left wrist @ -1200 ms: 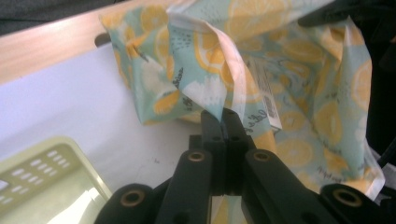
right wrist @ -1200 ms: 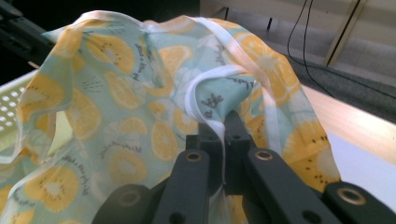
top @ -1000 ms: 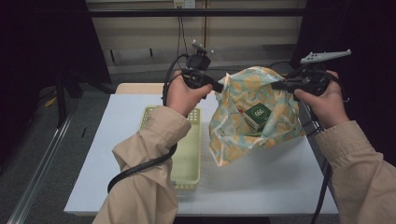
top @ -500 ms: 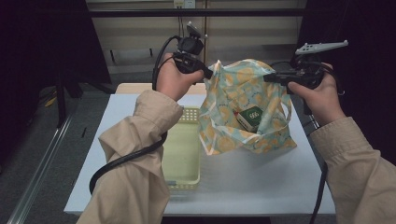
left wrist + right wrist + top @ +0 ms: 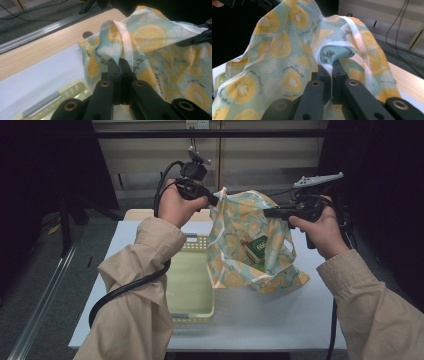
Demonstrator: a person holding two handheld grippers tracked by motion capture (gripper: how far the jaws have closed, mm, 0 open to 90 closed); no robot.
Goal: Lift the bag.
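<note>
A thin bag [image 5: 239, 220] printed with orange slices on pale teal hangs above the white table [image 5: 280, 315], its bottom resting on the tabletop. My left gripper [image 5: 215, 200] is shut on the bag's left top edge; its jaws pinch a white-hemmed fold of the bag [image 5: 130, 42]. My right gripper [image 5: 267, 212] is shut on the bag's right top edge, with the bag [image 5: 287, 50] bunched over its jaws. The two grippers hold the mouth stretched apart. A green box [image 5: 260, 247] shows inside the bag.
A pale yellow-green basket [image 5: 192, 295] lies on the table left of the bag, under my left forearm. A wooden table edge [image 5: 37, 50] runs beyond the white top. Cables trail from both grippers. Dark floor and a metal rail lie at the left.
Both hands have lifted the bag and shifted it left and away from me; the bag now hangs taller, and the green box has slid lower inside.
</note>
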